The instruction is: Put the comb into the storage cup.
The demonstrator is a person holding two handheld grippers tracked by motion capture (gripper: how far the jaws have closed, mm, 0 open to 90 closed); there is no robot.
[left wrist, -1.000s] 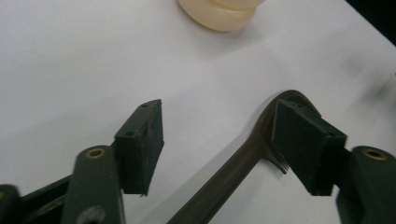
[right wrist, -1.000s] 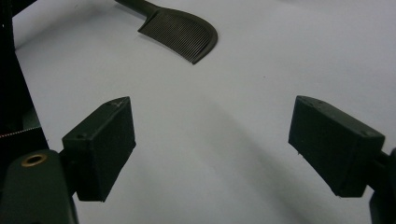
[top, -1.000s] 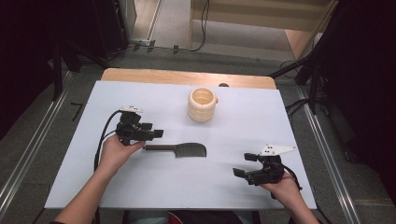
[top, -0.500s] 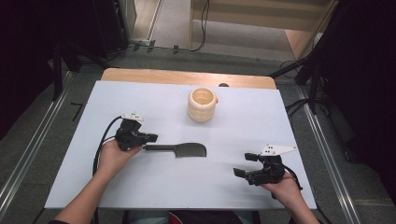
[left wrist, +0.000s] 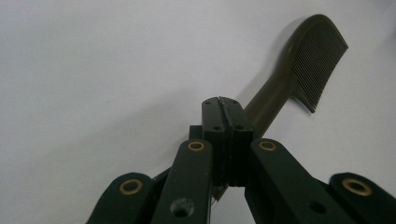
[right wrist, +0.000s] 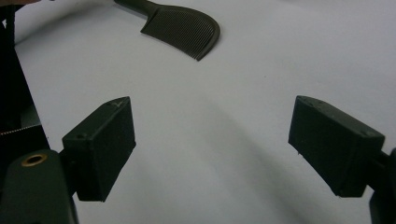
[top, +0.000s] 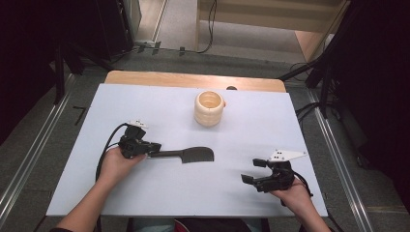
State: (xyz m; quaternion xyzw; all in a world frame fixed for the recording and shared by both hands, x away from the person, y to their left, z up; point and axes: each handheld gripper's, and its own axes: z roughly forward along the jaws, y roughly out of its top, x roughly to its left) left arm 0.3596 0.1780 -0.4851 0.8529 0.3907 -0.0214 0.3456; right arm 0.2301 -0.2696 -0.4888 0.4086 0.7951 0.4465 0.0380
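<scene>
A dark comb [top: 193, 154] lies on the white table [top: 145, 104], teeth toward the near side. My left gripper [top: 153, 150] is at the end of its handle, jaws pressed together on it. In the left gripper view the jaws [left wrist: 227, 105] are shut and the comb [left wrist: 317, 60] runs out beyond them to the upper right. My right gripper [top: 254, 171] rests low at the near right, open, with bare table between its pads [right wrist: 100, 147]. The comb's head [right wrist: 182, 28] shows far off in the right gripper view.
A cream ribbed cup [top: 209, 108] stands upright at the back middle of the table. A wooden strip [top: 193, 79] borders the far edge. Metal rails run along the floor on both sides. A black cable [top: 109, 145] loops from the left gripper.
My left gripper has come down and toward me onto the comb's handle end. The comb and the right gripper have stayed in place.
</scene>
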